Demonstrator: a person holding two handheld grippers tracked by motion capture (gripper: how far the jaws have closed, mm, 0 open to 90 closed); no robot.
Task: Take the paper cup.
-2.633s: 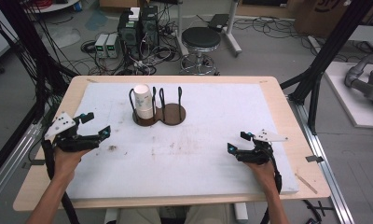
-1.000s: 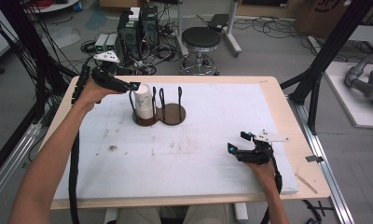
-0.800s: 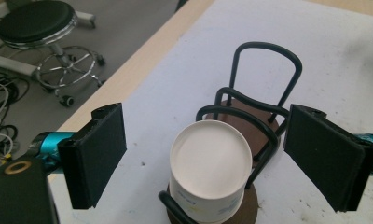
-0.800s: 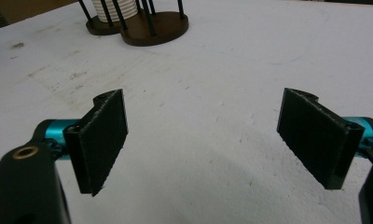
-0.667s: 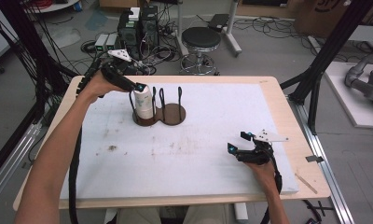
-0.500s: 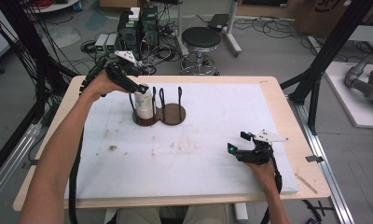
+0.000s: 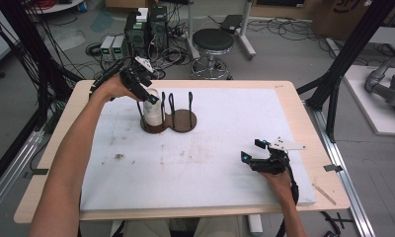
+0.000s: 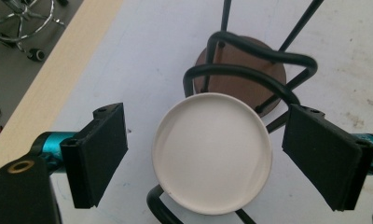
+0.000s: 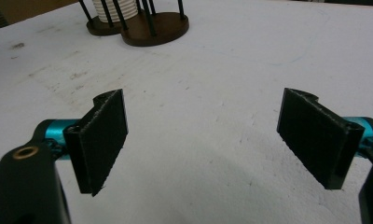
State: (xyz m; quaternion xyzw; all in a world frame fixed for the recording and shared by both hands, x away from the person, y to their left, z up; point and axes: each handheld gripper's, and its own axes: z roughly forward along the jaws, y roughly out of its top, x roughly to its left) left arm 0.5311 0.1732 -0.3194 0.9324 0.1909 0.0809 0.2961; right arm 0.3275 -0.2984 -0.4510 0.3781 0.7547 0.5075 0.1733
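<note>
The left gripper (image 8: 205, 158) is held spread wide above the white cup (image 8: 212, 151), which stands between its fingers in the wire rack (image 8: 250, 74). The right gripper (image 9: 219, 144) is likewise spread, with bare table (image 9: 212, 93) between.

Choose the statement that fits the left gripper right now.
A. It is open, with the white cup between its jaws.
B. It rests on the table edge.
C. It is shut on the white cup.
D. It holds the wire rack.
A: in the left gripper view the left gripper has both pads spread wide, clear of the white cup between them.
</note>
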